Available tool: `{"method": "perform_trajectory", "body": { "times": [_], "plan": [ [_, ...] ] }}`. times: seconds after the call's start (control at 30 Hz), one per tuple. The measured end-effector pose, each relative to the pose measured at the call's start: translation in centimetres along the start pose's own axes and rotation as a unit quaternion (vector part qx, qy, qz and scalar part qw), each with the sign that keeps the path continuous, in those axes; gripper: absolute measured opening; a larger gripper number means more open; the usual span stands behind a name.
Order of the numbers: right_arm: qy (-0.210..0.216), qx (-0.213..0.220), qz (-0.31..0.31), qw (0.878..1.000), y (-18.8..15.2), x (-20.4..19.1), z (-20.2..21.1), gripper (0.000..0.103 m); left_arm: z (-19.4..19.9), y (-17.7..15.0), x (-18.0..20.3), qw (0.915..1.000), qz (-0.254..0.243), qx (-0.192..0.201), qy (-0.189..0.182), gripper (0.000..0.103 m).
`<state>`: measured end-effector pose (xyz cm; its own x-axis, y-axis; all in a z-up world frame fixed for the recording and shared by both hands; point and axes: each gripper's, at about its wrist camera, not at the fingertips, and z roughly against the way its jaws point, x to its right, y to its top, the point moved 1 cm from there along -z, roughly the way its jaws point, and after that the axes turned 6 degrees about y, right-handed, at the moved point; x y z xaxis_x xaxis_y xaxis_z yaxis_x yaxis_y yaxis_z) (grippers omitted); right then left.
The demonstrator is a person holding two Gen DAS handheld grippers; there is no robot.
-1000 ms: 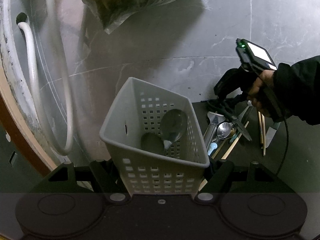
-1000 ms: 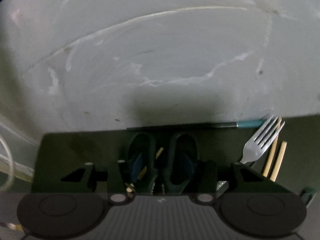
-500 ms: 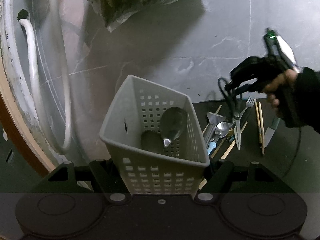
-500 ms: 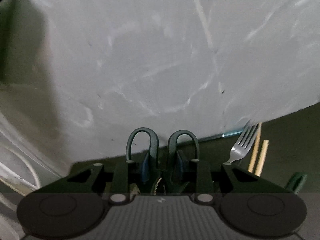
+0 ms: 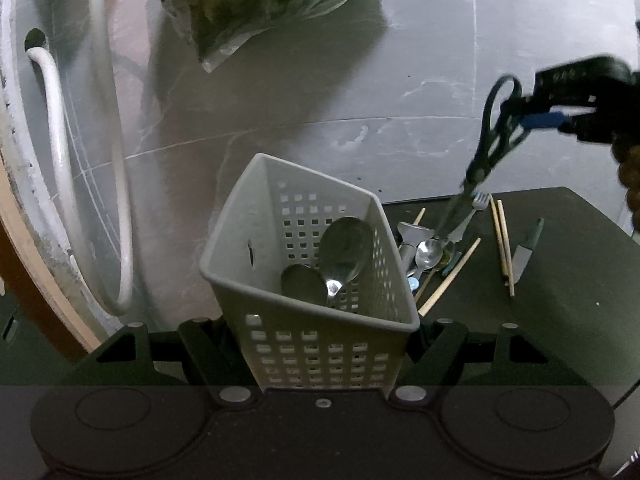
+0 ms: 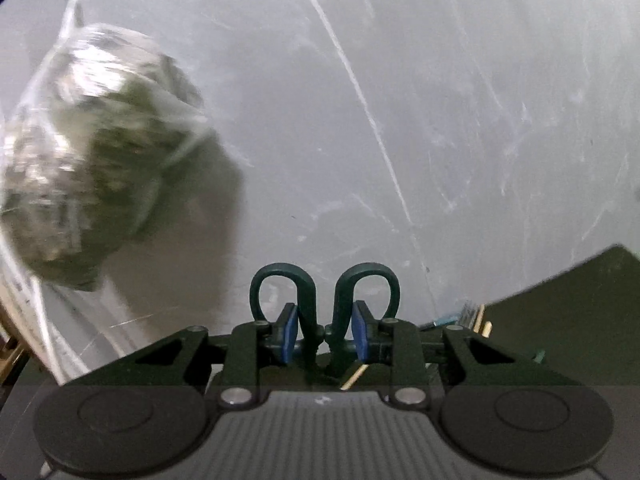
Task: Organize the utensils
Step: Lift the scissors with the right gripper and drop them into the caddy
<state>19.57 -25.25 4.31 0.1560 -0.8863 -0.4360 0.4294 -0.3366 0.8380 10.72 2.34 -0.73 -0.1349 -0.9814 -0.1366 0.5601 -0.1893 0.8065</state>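
My left gripper [image 5: 320, 342] is shut on a grey perforated basket [image 5: 320, 356], one finger on each side wall. Two large spoons [image 5: 346, 244] lie inside the basket. To its right a black mat [image 5: 560, 288] carries a fork [image 5: 472, 208], a small spoon [image 5: 428, 252], chopsticks [image 5: 502, 240] and a knife [image 5: 524, 252]. My right gripper [image 5: 524, 114] hangs above the mat, shut on dark scissors [image 5: 486, 148] whose blades point down at the fork. In the right wrist view the blue pads [image 6: 288, 332] of that gripper [image 6: 324, 332] press the scissors' handle loops [image 6: 307, 304].
A clear plastic bag [image 5: 272, 0] of greenish stuff lies on the grey marble floor, also blurred in the right wrist view, bag [image 6: 92, 148]. White hoses [image 5: 116, 160] curve along the wall at left. A corner of the mat [image 6: 580, 300] shows at lower right.
My right gripper has lifted the scissors off the mat and carried them up and rightward. Its view has swung so that the bag appears. The left gripper and basket have stayed put.
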Motion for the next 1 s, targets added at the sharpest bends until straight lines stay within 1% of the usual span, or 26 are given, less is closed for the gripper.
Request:
{"method": "perform_trajectory", "body": {
  "times": [0.1,0.27,0.4,0.5,0.57,0.67,0.73,0.9,1.0],
  "plan": [
    [0.021,0.013,0.02,0.999,0.9,-2.2,1.7,0.032,0.0,0.0,0.0,1.0,-0.004,0.002,-0.006,0.077],
    [0.084,0.024,0.061,0.994,3.6,-6.7,3.8,0.032,0.1,-0.2,-0.1,0.9999,-0.006,0.004,-0.008,0.077],
    [0.164,0.038,0.082,0.982,4.6,-10.3,5.2,0.032,0.1,-0.3,-0.1,0.9999,-0.007,0.005,-0.009,0.077],
    [0.202,0.033,0.094,0.974,4.3,-12.6,4.9,0.032,0.2,-0.4,-0.1,0.9999,-0.006,0.007,-0.008,0.077],
    [0.223,0.016,0.1,0.97,3.5,-13.5,4.3,0.032,0.2,-0.4,-0.1,0.9999,-0.006,0.008,-0.008,0.077],
    [0.238,-0.019,0.099,0.966,1.9,-14.1,3.3,0.032,0.3,-0.5,-0.1,0.9999,-0.005,0.009,-0.008,0.077],
    [0.243,-0.035,0.105,0.964,0.7,-14.5,2.8,0.032,0.3,-0.5,0.0,0.9999,-0.004,0.01,-0.007,0.077],
    [0.223,-0.086,0.123,0.963,-2.6,-14.6,1.6,0.032,0.3,-0.5,-0.1,0.9999,-0.005,0.01,-0.008,0.077],
    [0.21,-0.115,0.143,0.96,-4.4,-14.5,1.3,0.032,0.3,-0.5,-0.1,0.9999,-0.004,0.01,-0.008,0.077]
  ]
}}
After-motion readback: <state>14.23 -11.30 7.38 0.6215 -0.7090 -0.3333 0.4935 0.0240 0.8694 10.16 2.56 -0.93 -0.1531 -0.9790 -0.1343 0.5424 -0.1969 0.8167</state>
